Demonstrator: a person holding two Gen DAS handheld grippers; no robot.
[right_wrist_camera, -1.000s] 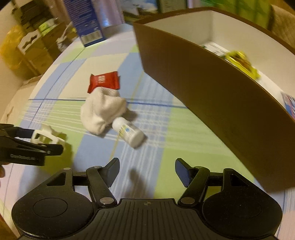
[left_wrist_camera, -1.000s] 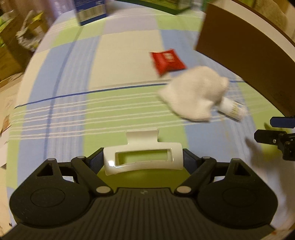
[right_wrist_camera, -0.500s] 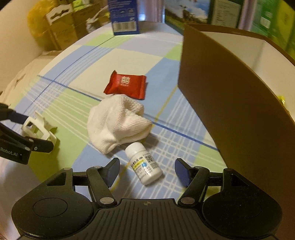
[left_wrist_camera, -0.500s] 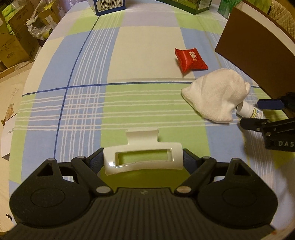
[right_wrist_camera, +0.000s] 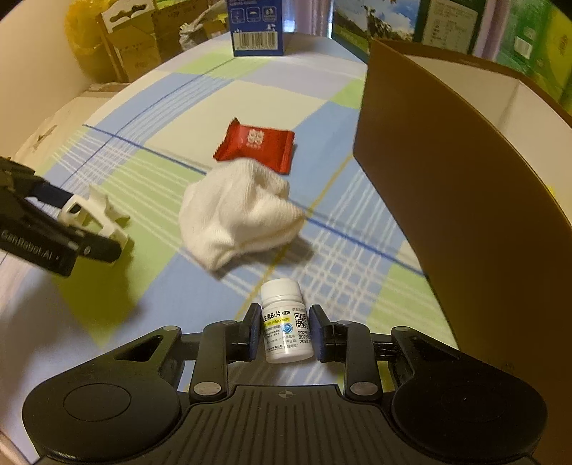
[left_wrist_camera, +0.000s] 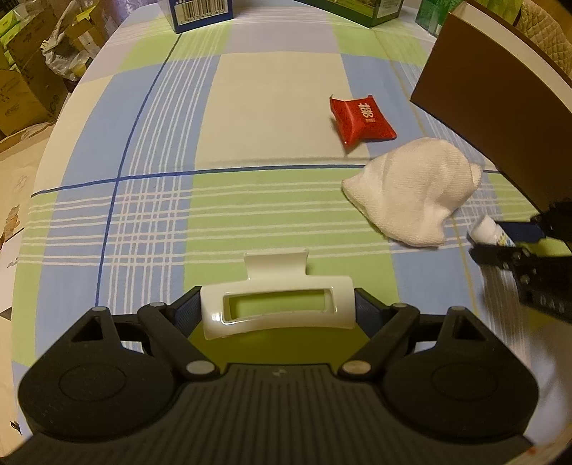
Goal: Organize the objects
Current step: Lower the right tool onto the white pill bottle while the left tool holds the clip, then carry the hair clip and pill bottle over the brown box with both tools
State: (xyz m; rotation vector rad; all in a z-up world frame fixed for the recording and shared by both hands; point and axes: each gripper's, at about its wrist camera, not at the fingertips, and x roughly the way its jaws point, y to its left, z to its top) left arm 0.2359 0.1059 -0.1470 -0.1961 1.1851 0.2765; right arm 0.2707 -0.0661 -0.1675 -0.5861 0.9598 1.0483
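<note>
My left gripper [left_wrist_camera: 278, 304] is shut on a white hair claw clip [left_wrist_camera: 275, 264], held just above the checked tablecloth. In the right wrist view, my right gripper [right_wrist_camera: 284, 332] has its pads against both sides of a small white pill bottle [right_wrist_camera: 280, 293] lying on the cloth. A bunched white sock [right_wrist_camera: 239, 214] lies just beyond the bottle, and a red snack packet [right_wrist_camera: 255, 143] lies behind it. The brown box [right_wrist_camera: 447, 179] with a white inside stands to the right. The left wrist view shows the sock [left_wrist_camera: 411, 193], the packet [left_wrist_camera: 363, 120] and the bottle [left_wrist_camera: 486, 229] at its right.
A blue carton [right_wrist_camera: 255, 28] and green boxes [right_wrist_camera: 375, 25] stand along the table's far edge. Cardboard boxes [left_wrist_camera: 21, 89] are stacked on the floor past the left edge. The tablecloth [left_wrist_camera: 161, 179] lies bare left of the clip.
My right gripper moved forward over the pill bottle and its fingers closed from wide apart onto it. The left gripper kept hold of the clip and turned slightly left.
</note>
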